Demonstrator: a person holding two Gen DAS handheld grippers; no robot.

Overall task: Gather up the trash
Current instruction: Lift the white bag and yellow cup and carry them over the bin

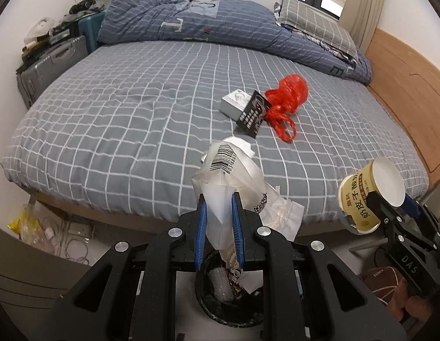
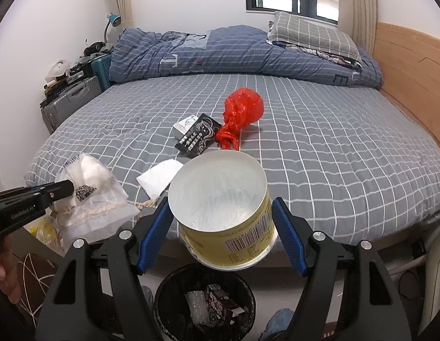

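My left gripper (image 1: 218,199) is shut on a clear plastic bag (image 1: 231,179) with a barcode and holds it above the black trash bin (image 1: 208,309). The bag also shows in the right wrist view (image 2: 89,196). My right gripper (image 2: 221,207) is shut on a yellow paper cup (image 2: 220,204), tilted, above the same bin (image 2: 169,289); the cup shows at right in the left wrist view (image 1: 370,193). On the bed lie a red plastic bag (image 2: 242,110), a black packet (image 2: 198,136), a white box (image 2: 184,125) and a white tissue (image 2: 159,177).
The grey checked bed (image 2: 333,156) fills the view, with a folded duvet (image 2: 220,54) and pillow (image 2: 310,34) at the back. Suitcases (image 1: 49,65) stand at its left. Cables and a yellow bag (image 1: 24,224) lie on the floor. The wooden headboard (image 2: 413,65) is at right.
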